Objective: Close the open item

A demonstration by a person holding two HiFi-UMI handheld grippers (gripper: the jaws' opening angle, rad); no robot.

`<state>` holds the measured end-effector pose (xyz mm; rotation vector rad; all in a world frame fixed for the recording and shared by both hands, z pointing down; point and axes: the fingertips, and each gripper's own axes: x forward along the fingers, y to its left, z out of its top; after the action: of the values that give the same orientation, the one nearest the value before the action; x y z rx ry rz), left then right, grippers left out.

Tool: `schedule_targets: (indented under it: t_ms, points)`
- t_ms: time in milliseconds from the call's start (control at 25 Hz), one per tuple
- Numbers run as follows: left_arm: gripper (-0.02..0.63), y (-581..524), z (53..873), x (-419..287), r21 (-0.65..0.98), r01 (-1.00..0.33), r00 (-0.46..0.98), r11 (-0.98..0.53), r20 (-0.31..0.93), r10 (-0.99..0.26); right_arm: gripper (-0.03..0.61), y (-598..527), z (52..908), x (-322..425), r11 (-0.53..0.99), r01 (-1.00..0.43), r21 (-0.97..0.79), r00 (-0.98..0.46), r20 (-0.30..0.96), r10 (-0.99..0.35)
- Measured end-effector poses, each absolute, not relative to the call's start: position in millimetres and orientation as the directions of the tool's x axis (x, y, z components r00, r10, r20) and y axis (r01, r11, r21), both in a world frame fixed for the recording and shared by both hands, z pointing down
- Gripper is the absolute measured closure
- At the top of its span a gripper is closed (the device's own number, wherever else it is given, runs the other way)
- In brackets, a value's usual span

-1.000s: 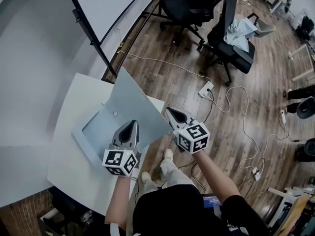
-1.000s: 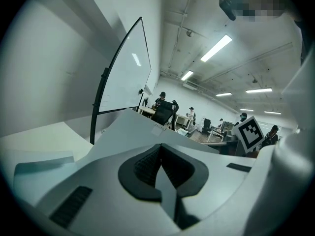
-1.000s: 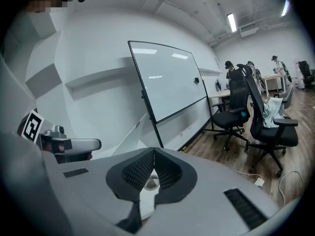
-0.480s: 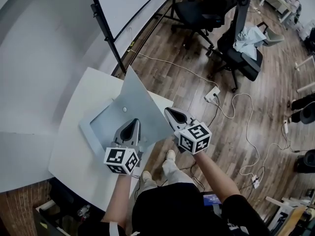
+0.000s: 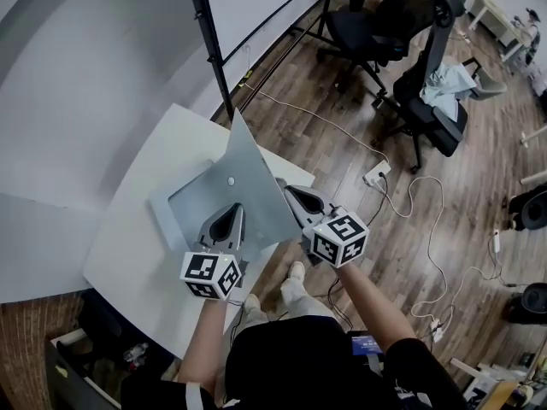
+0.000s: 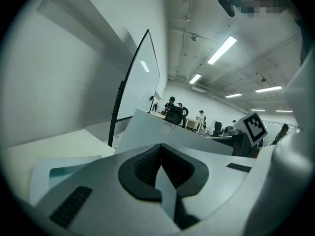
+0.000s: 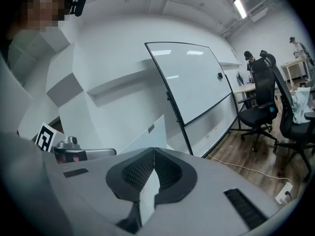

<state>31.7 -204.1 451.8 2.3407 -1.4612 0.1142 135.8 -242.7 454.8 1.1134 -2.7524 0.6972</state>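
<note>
Both jaws pressed together and empty: we hold the left hand-held gripper (image 5: 229,215) over the open grey box (image 5: 164,214) on the white bench (image 5: 141,267), the right hand-held gripper (image 5: 289,195) just beside its raised lid (image 5: 249,173).

Left: grey two-jaw left gripper (image 5: 227,219) with marker cube, jaws pressed together, pointing far.
Right: grey two-jaw right gripper (image 5: 294,196), jaws pressed together, pointing far-left.
Arms: bare left forearm (image 5: 205,342) and right forearm (image 5: 369,304) reach forward, side by side.
</note>
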Motion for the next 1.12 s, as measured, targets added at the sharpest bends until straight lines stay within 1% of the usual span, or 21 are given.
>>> schedule_targets:
  t_ms: [400,1120]
  points:
    - [0.6,-190,449,10,0.265,-0.904,0.402,-0.336,0.258,-0.878,0.54,-236,456,109,0.678,-0.635,-0.371,-0.771,0.254,-0.584]
    - [0.6,-165,461,-53,0.267,-0.95,0.235,-0.162,0.272,-0.933,0.54,-230,464,47,0.768,-0.525,-0.366,-0.851,0.256,-0.459]
